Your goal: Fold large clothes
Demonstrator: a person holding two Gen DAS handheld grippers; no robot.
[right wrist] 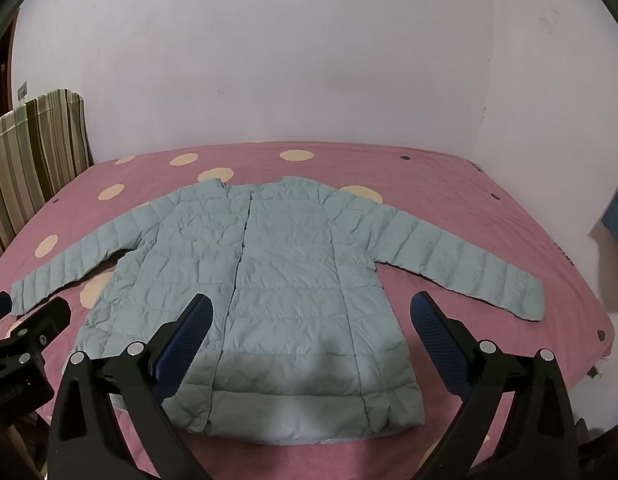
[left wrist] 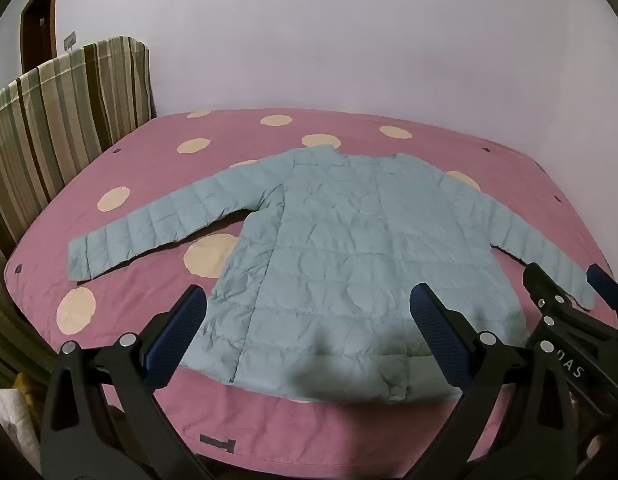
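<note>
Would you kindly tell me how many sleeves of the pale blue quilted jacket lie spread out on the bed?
2. One sleeve stretches left, the other sleeve right, both flat on the pink spotted bedcover. Neither is folded in yet.

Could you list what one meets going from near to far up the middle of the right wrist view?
Right gripper, open above the hem → light blue quilted jacket, spread flat → pink dotted bedcover → pale wall.
</note>
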